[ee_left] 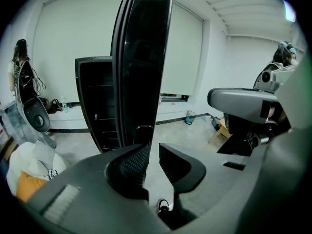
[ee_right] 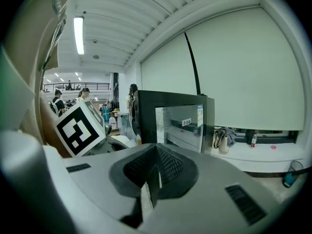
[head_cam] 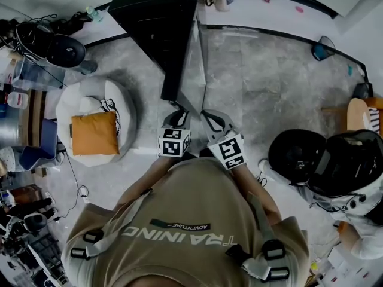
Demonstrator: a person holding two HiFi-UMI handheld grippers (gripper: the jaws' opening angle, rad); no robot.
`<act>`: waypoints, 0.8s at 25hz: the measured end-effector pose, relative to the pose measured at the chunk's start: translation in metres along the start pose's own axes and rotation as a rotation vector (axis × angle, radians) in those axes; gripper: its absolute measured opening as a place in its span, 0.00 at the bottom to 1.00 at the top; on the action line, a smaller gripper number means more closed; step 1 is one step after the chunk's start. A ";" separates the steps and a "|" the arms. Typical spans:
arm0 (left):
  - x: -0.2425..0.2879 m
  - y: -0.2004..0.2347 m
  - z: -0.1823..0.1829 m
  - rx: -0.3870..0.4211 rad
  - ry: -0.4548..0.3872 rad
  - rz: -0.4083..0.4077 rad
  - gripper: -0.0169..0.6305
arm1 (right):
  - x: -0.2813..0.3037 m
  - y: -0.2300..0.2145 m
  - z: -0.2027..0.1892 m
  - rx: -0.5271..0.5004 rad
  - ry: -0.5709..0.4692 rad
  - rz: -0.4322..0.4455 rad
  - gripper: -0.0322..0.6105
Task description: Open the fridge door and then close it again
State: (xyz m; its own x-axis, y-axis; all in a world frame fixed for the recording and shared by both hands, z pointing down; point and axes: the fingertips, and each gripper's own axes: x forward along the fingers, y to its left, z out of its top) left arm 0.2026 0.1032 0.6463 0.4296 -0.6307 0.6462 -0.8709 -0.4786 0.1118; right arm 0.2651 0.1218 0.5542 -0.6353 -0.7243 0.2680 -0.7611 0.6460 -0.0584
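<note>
The black fridge (head_cam: 157, 18) stands ahead of me at the top of the head view. Its door (head_cam: 190, 70) is swung open and seen edge-on, reaching toward me. My left gripper (head_cam: 177, 119) is at the door's free edge. In the left gripper view the tall black door (ee_left: 141, 67) runs down between the jaws, and the left gripper (ee_left: 151, 165) is shut on that edge. My right gripper (head_cam: 216, 124) hangs just right of the door, jaws together and holding nothing. The right gripper (ee_right: 153, 177) looks into the open fridge (ee_right: 181, 126), where the shelves show.
A white beanbag with an orange cushion (head_cam: 94, 133) lies on the floor to the left. Black gear and another person (head_cam: 326, 160) are close on the right. A blue bin (head_cam: 323, 48) stands by the far wall, and cluttered shelves (head_cam: 24, 130) line the left edge.
</note>
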 end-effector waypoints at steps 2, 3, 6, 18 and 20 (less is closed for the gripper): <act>-0.001 -0.002 0.000 0.001 0.000 -0.003 0.12 | -0.002 0.000 -0.002 0.004 0.006 0.001 0.04; -0.002 -0.002 0.001 -0.003 0.002 -0.005 0.12 | -0.002 0.001 -0.002 0.005 0.012 0.004 0.04; -0.006 -0.003 -0.001 0.003 0.012 -0.004 0.12 | -0.002 0.001 -0.006 0.010 0.034 0.013 0.04; -0.034 0.019 -0.020 -0.055 -0.011 -0.006 0.03 | 0.028 0.026 0.000 0.009 0.030 0.112 0.04; -0.037 0.025 -0.018 -0.059 -0.025 -0.005 0.03 | 0.035 0.026 0.002 0.004 0.029 0.118 0.04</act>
State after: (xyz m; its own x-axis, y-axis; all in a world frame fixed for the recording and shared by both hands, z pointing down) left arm 0.1609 0.1259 0.6388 0.4396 -0.6439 0.6262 -0.8808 -0.4456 0.1601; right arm 0.2233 0.1129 0.5604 -0.7166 -0.6358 0.2868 -0.6817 0.7255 -0.0948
